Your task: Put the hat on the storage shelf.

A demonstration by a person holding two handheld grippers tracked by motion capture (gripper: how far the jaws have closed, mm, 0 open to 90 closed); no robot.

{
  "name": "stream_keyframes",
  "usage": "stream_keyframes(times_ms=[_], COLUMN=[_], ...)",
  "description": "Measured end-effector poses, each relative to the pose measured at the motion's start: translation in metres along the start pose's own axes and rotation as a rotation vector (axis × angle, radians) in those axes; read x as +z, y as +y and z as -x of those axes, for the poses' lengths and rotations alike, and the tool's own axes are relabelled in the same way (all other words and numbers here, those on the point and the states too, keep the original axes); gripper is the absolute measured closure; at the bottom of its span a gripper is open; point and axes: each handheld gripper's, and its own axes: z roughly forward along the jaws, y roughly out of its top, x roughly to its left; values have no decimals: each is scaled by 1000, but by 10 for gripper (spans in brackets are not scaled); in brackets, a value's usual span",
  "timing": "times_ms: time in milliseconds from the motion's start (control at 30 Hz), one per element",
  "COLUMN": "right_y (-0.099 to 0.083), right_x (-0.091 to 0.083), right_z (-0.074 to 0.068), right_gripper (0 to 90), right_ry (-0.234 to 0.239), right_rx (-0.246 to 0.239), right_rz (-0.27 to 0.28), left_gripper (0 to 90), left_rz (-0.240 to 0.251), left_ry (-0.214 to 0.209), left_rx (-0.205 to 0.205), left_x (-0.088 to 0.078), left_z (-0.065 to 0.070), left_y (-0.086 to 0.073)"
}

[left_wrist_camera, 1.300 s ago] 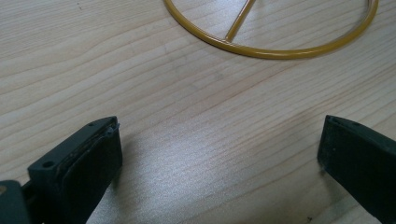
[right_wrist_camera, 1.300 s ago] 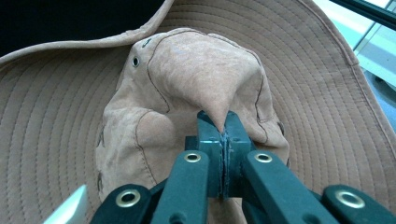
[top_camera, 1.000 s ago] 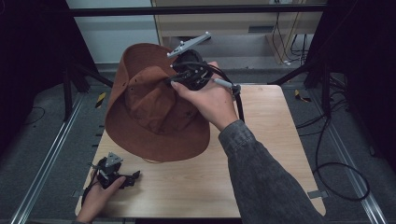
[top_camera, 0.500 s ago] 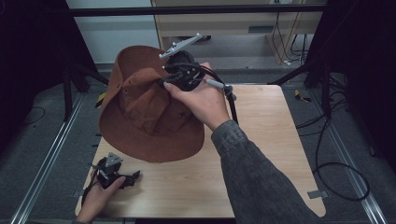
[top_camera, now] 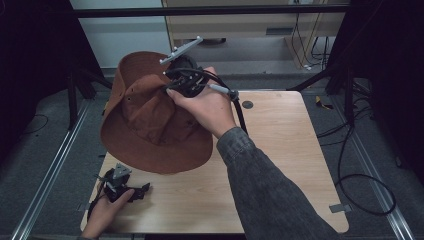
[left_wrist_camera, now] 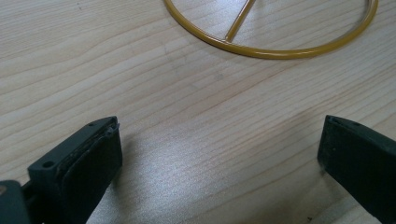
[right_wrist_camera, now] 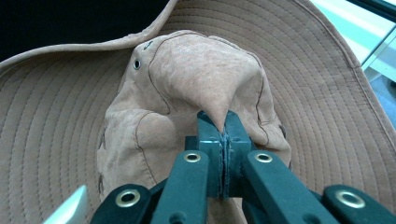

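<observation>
One claw point(right_wrist_camera: 223, 135), the right, pinches the hat point(top_camera: 150, 115) by its top; it might slip. Left claw point(left_wrist_camera: 219, 154) rests open, probably empty.

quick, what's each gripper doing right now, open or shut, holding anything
Left gripper: open, jaws wide apart over the bare table, holding nothing.
Right gripper: shut on the crown of the brown hat, pinching a fold of it.

Place: I work in a lab test bay.
Evidence: dark frame rails point(top_camera: 210, 10), loose cables point(top_camera: 350, 165), my plain wooden counter point(top_camera: 280, 150).
</observation>
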Motion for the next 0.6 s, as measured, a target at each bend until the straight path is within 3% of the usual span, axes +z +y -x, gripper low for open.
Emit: stream_keyframes(times_ms=[600], right_y=[3], right_x=[28], right_z=[0], right_gripper=[890], right_ry=[21], right_rx=[12], right_rz=[-12], left_gripper=[0], left_rz=[-3], left_ry=[-1], left_rx=[3], left_x=[0], left_z=[0], left_y=[0])
